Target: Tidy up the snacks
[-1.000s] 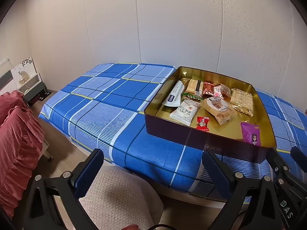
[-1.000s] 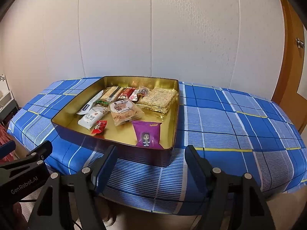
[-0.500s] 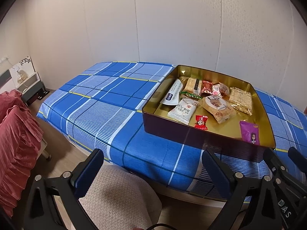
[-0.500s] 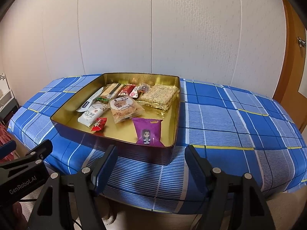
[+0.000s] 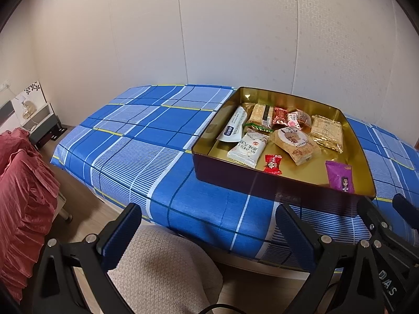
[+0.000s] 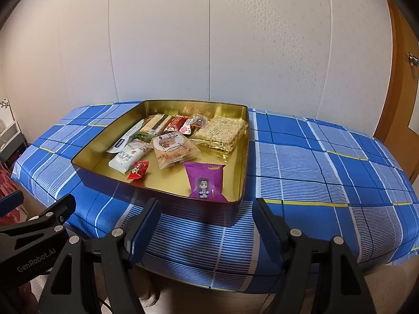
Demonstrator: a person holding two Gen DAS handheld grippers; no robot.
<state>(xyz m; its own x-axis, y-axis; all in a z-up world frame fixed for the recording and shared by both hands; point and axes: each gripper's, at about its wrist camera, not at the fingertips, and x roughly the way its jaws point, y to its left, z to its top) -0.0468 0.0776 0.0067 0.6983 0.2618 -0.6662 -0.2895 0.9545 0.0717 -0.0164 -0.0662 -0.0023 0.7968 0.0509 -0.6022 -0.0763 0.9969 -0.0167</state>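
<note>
A gold-lined tin box stands on the blue plaid table. It holds several snacks: a purple packet, a small red candy, a white packet, a round pastry pack and a cracker pack. My left gripper is open and empty, short of the table's near edge. My right gripper is open and empty, just before the box's near wall.
A beige cushioned seat lies below the left gripper. Red fabric hangs at the left, with a small shelf behind it. A wooden door stands at the right. A pale wall backs the table.
Both views have drifted slightly, so the box sits a little lower and closer in the right wrist view. Both grippers stay open and nothing in the box has moved.
</note>
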